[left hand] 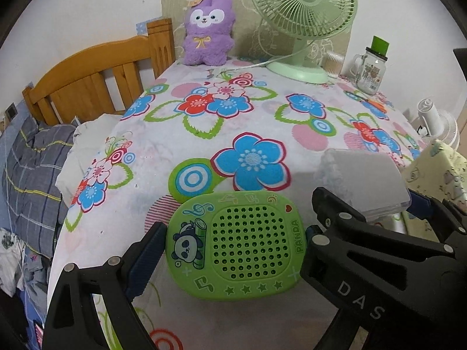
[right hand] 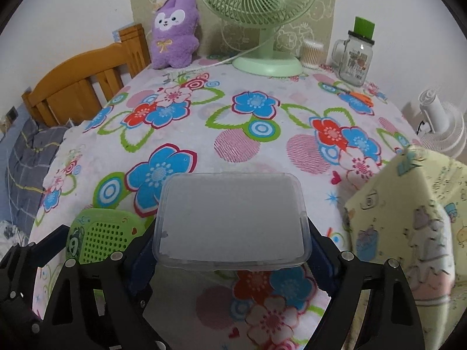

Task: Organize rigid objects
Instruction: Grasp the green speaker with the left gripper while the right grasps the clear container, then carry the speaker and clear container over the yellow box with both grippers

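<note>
The left tongs point(left hand: 233, 248) grip the green panda speaker point(left hand: 236, 245) by its two short ends, so its long axis runs straight across the jaws, and it appears lifted just off the floral cloth of the worktop point(left hand: 181, 134). Just beside it, the right tongs point(right hand: 232, 242) clamp the clear plastic box point(right hand: 232, 221) the same way, long side crosswise, also raised. Each hand thus carries its own object, side by side and apart. To the right a pale yellow cartoon-print box point(right hand: 408, 224) stands close and could crowd the right hand. Farther back the cloth lies open; a purple plush point(right hand: 175, 32), green fan point(right hand: 262, 14) and glass mug jar point(right hand: 354, 55) line the wall.
</note>
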Available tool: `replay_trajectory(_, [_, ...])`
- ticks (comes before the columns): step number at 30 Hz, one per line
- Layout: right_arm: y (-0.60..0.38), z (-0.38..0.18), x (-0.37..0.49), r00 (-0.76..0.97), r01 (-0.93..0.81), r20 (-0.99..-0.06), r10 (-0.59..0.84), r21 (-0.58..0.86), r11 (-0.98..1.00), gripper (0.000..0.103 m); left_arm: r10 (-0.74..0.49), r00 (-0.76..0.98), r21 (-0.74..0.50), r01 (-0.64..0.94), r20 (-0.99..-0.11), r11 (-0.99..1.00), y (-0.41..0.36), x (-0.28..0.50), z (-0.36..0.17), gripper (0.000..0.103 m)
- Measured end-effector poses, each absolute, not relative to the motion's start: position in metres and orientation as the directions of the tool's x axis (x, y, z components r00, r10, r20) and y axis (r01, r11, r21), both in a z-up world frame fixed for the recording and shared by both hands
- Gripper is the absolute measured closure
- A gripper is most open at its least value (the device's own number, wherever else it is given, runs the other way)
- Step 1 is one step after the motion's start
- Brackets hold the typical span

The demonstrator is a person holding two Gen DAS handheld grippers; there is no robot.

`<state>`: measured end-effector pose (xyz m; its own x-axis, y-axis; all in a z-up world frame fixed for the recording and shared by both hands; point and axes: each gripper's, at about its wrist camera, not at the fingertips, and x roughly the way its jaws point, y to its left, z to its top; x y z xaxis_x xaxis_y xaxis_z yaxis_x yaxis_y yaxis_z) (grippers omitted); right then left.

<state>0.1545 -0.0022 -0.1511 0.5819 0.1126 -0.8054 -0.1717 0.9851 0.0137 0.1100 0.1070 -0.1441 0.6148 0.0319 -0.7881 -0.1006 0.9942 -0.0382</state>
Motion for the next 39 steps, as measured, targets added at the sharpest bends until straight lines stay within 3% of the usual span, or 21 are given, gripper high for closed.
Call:
replay_trajectory(24, [-0.04, -0.09, 0.077, 0.659, -0.211, -0.734, 0.165, 0.03, 0.977, 0.014, 0.061, 0.68, -0.037, -0.129, -0.731, 0.991, 0.066, 0.038, -0.093, 0.008])
replay_trajectory(39, [-0.079, -0.056, 0.053, 0.692, -0.176, -0.708, 0.142, 0.026, 0.984, 0.014, 0.035, 0.718, -0.021, -0.069, -0.696, 0.997, 0.025, 0.023, -0.061, 0.008])
